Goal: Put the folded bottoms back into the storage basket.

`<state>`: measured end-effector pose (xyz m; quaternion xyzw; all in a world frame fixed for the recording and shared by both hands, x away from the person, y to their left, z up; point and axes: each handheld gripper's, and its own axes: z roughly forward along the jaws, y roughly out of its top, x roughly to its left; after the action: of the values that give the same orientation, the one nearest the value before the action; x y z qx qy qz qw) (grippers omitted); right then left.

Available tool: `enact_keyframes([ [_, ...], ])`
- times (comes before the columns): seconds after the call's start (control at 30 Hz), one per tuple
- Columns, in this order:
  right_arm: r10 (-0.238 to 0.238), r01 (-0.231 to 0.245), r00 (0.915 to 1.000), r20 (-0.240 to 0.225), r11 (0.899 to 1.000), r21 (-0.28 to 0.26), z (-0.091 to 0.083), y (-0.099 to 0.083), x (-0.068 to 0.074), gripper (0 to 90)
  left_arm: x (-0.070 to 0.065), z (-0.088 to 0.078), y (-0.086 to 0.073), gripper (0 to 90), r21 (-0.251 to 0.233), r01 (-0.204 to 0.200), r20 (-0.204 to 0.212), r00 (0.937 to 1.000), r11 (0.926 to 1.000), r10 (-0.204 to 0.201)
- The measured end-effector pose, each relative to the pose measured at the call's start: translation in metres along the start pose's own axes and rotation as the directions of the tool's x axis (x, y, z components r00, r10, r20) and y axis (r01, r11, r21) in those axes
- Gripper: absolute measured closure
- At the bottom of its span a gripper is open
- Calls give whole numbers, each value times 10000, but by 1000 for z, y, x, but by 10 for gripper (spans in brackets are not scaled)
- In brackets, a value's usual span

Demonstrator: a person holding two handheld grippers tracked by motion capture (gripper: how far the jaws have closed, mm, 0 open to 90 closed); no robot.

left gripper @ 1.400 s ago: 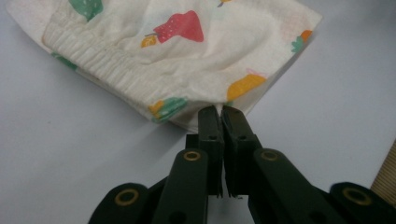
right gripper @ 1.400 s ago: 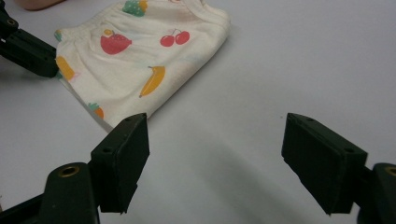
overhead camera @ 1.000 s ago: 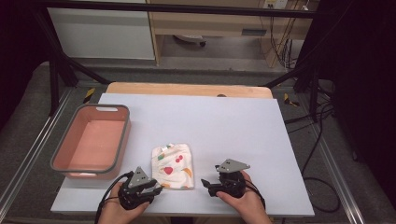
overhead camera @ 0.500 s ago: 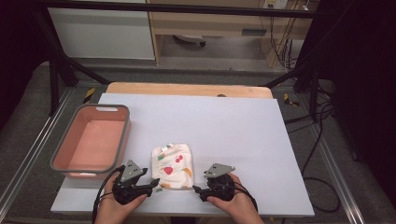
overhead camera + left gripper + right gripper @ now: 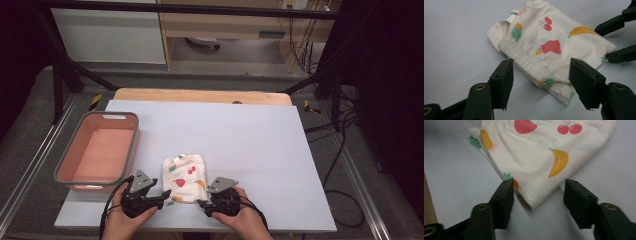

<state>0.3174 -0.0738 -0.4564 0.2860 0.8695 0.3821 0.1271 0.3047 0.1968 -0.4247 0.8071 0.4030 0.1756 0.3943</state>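
Fruit-print folded garment lies on the white tabletop at about 6 o'clock, just right of the pink plastic basin. We have our left gripper at the cloth's 7 o'clock corner and our right gripper at its 5 o'clock corner. In the left gripper view its jaws stand apart around the elastic-edged corner, not yet pressing; they have just been opening. In the right gripper view the jaws straddle the pointed corner and have just been closing, though a gap shows on both sides, so nothing is gripped yet.

To do this well, we judge both grippers should slide low so each lower jaw goes under every layer, then close evenly.

Compared with a second ago, both hands have moved toward 6 o'clock, the right one also inward to the cloth.
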Motion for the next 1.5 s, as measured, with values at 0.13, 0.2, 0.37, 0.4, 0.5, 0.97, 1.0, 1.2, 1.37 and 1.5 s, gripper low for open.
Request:
enact_keyframes([
  [0.13,-17,17,10000,27,9999,-133,3,2,5,666,1,-2,1,365,-229,56,-66,10000,9997,-57],
  [0.2,124,-124,9999,9,9998,-185,5,4,5,825,3,-2,2,353,-362,134,-73,9999,9993,-137],
  [0.37,381,-383,9992,-121,9991,-167,3,3,4,861,8,-2,4,354,-501,593,494,9972,9970,-569],
  [0.4,442,-445,9989,-184,9989,-140,1,1,4,862,10,-2,5,354,-472,627,428,9972,9969,-607],
  [0.5,648,-647,9975,-290,9979,33,-7,-3,6,862,14,2,11,336,-487,547,354,9980,9973,-530],
  [0.97,889,-888,9955,-323,9960,34,-20,-17,10,861,34,41,66,372,447,169,-509,9986,9989,-146],
  [1.0,858,-857,9958,-330,9963,31,-20,-17,10,861,37,47,68,389,637,286,-505,9984,9976,-254],
  [1.2,802,-800,9962,-352,9968,73,-20,-17,10,861,42,70,63,464,1519,241,-486,9987,9881,-169],
  [1.37,826,-825,9957,-412,9966,53,-20,-17,9,861,46,79,57,482,1790,319,-436,9988,9833,-245],
  [1.5,773,-774,9961,-420,9970,-10,-20,-18,9,861,47,86,51,486,2034,477,-113,9989,9779,-464],
])
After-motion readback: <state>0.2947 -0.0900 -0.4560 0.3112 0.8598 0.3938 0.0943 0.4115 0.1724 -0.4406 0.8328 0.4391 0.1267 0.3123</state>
